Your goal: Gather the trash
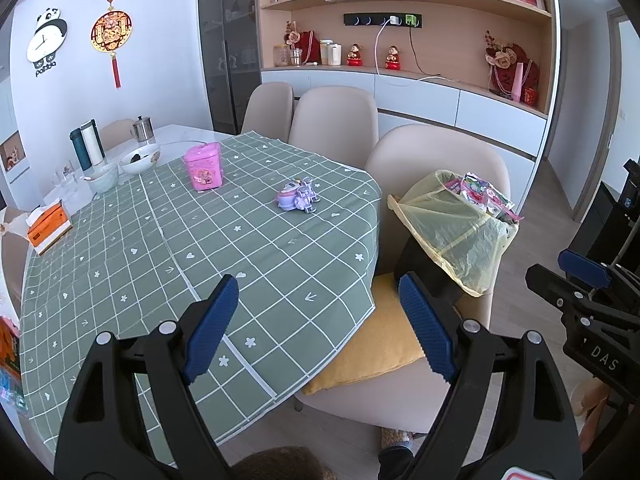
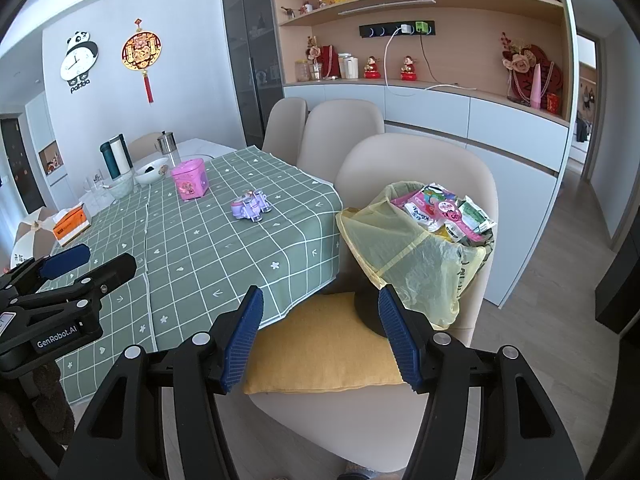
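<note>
A black bin lined with a yellow bag (image 1: 456, 232) (image 2: 416, 256) stands on a yellow cushion on a beige chair, right of the table. Several colourful wrappers (image 2: 444, 212) (image 1: 484, 196) fill its top. My left gripper (image 1: 316, 320) is open and empty, above the table's near right corner. My right gripper (image 2: 320, 332) is open and empty, above the cushion, just short of the bin. The right gripper also shows at the right edge of the left wrist view (image 1: 576, 276), and the left gripper at the left edge of the right wrist view (image 2: 80, 264).
A green checked tablecloth (image 1: 168, 248) (image 2: 208, 248) carries a pink tin (image 1: 203, 166) (image 2: 190, 179) and a purple toy vehicle (image 1: 298, 196) (image 2: 250, 206). An orange tissue box (image 1: 48, 226), bowls, flasks and a steel pot stand at the far left. More beige chairs and a shelf wall stand behind.
</note>
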### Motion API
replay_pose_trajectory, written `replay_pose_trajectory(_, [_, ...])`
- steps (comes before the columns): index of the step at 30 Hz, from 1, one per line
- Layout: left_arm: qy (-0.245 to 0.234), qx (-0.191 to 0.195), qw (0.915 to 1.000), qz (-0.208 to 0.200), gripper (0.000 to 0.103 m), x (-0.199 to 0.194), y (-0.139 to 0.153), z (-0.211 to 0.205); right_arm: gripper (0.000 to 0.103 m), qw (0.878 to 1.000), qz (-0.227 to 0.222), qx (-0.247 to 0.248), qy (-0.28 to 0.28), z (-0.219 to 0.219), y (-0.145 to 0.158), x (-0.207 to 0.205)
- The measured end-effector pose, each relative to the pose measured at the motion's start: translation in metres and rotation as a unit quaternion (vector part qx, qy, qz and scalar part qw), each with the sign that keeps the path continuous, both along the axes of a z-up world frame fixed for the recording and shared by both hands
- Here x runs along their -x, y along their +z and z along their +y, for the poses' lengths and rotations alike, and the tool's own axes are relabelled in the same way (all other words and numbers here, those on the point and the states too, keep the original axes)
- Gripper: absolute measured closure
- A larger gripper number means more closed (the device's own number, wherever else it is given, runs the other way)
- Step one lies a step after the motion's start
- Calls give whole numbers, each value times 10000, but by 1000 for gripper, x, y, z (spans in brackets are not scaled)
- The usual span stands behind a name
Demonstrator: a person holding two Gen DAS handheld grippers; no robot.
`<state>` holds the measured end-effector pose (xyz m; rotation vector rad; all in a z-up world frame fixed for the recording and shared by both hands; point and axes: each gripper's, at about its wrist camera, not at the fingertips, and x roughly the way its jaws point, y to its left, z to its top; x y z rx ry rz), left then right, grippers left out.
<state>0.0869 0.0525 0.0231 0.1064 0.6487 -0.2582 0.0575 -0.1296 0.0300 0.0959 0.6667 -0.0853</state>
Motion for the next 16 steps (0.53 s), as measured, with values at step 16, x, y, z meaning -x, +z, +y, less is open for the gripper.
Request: replay_pose_trajectory(16, [1120,477,9843,1281,24,-94,-63,83,46,9977,486,56,474,25,-27,-72])
